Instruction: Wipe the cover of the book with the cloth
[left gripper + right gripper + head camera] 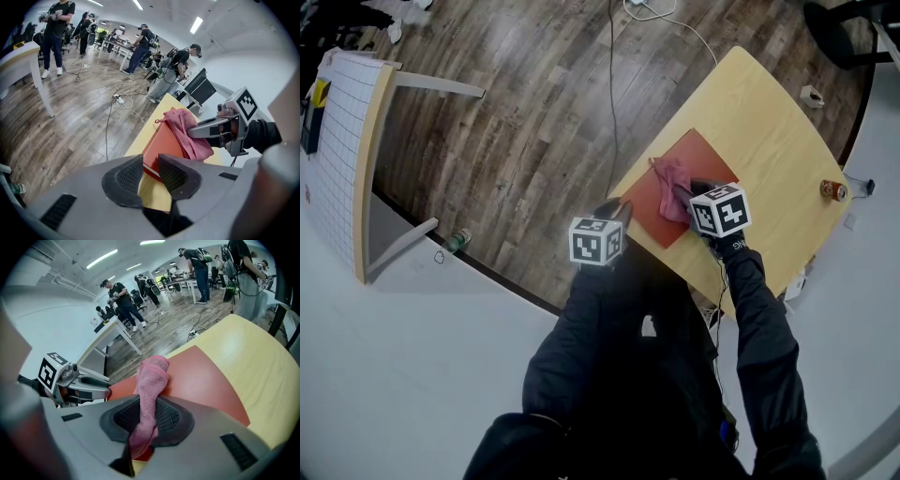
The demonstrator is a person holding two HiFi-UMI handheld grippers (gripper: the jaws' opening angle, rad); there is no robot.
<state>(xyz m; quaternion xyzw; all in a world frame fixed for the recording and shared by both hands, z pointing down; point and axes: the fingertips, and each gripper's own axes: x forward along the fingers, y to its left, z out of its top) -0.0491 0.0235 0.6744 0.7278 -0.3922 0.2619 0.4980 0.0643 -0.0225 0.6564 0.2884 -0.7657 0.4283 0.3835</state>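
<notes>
In the head view, the tan table (778,141) carries the red book (642,208) flat on its 8 o'clock end, with the book's 9 o'clock corner at the table edge. The left hand-held gripper (150,172) sits at that corner with its jaws narrowly apart, and only the book's edge and the table show through the gap. The right hand-held gripper (147,417) is clamped on the pink cloth (152,380), which runs from the jaws toward 12 o'clock in its own view and rests bunched on the book's cover.
</notes>
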